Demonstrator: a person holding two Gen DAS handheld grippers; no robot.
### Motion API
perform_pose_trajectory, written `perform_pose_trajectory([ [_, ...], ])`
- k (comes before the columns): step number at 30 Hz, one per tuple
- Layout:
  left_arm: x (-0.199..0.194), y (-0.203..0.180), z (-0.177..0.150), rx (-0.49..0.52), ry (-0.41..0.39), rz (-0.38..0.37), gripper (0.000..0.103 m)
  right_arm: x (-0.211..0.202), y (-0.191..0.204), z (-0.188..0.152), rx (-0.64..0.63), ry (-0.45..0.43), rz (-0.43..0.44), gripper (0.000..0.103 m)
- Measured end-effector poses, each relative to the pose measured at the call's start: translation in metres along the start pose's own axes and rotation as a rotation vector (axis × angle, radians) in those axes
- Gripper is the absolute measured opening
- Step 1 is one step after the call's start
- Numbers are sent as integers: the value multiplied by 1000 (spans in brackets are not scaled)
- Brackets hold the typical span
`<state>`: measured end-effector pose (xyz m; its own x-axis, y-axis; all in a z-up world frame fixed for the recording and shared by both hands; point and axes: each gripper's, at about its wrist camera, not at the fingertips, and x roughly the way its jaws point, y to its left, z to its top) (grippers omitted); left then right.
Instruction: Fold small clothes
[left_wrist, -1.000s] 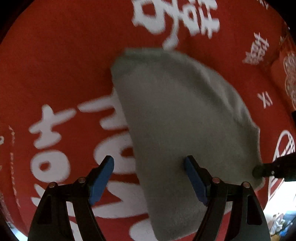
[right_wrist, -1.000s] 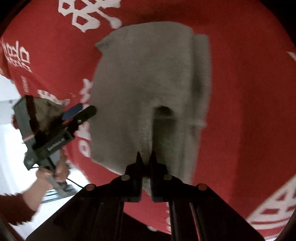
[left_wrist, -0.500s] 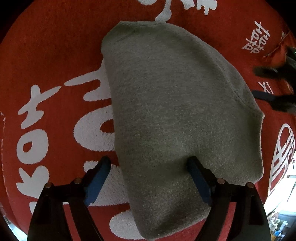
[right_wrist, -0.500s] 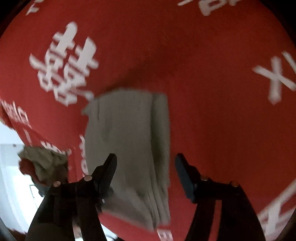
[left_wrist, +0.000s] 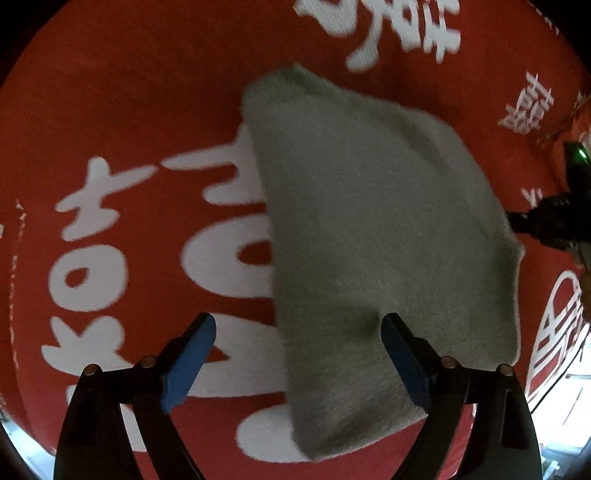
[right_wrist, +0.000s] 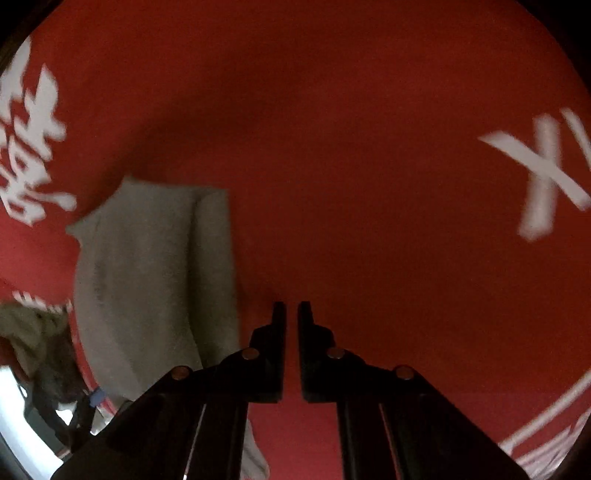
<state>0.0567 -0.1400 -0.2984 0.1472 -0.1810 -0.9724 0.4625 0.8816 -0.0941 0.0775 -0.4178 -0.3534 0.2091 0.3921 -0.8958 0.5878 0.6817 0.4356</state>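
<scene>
The left wrist view is showing the left tongs (left_wrist: 295, 354) spread wide over the folded grey garment (left_wrist: 376, 236), its near edge lying between them. Only the right wrist view is showing the right tongs (right_wrist: 291, 314) nearly pressed together, gripping nothing, the garment lying just to their left on the red printed cloth (right_wrist: 369, 184).

Your work surface is a red cloth (left_wrist: 147, 110) printed with large white characters (left_wrist: 122, 258), seen blurred in the left view. In the right view the same cloth (right_wrist: 369, 184) carries a white X-shaped mark (right_wrist: 543, 173) on the right and more white print (right_wrist: 33, 147) at the left edge. A crumpled pale bundle (right_wrist: 33, 332) sits at your lower left, too blurred to identify.
</scene>
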Motion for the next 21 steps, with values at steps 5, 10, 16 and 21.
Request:
perform_pose_trajectory([
  [5,-10,14,19,-38,-28,23,92,-40,37,-13,-105,-111,95,13],
  [10,7,-3,30,-24,4,65,92,-21,119,-16,-287,-65,222,38],
  [16,23,-19,28,-25,49,43,93,33,118,-34,-310,17,115,38],
  [21,38,-15,20,-38,117,38,103,26,106,-47,-326,-8,108,38],
])
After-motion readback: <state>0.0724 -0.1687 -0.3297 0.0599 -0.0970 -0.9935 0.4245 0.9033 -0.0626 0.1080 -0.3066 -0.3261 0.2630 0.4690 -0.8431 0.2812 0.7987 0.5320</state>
